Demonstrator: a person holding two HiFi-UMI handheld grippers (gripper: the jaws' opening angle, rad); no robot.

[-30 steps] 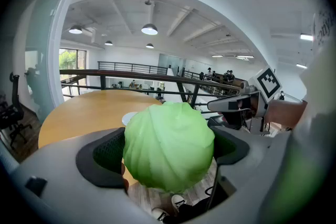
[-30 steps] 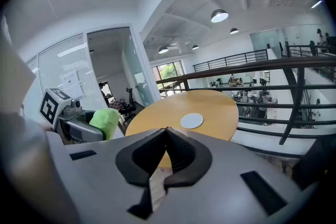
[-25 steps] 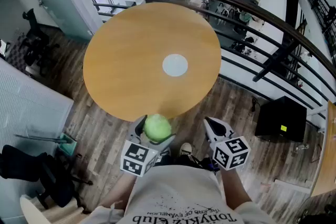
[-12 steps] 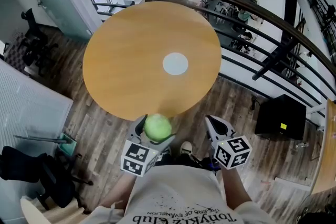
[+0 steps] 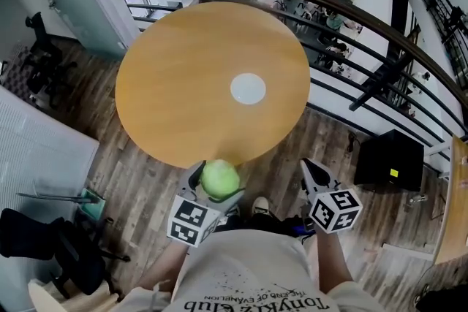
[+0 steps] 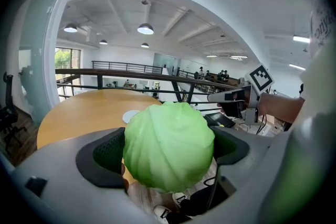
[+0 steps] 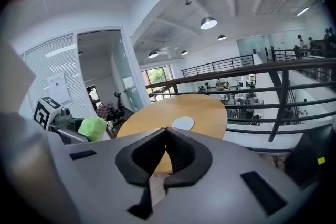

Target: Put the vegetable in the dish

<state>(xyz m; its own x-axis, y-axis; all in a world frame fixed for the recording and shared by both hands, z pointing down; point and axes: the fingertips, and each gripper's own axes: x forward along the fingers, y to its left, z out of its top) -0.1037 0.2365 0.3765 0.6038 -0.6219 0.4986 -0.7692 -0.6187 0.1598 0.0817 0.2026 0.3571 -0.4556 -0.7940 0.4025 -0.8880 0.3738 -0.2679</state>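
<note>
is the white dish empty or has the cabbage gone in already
Empty. The white dish lies bare on the table, while the cabbage sits clamped between the jaws of the left hand-held gripper, well short of the dish.

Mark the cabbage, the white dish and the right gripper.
cabbage (image 6: 169,145): left gripper view, middle of the green head.
white dish (image 5: 248,88): head view, its centre.
right gripper (image 7: 166,131): right gripper view, where the closed jaw tips meet.

Left claw (image 5: 213,185) clamped; right claw (image 5: 313,173) closed

A round wooden table (image 5: 197,77) carries one white dish (image 5: 248,88) right of centre.
</note>
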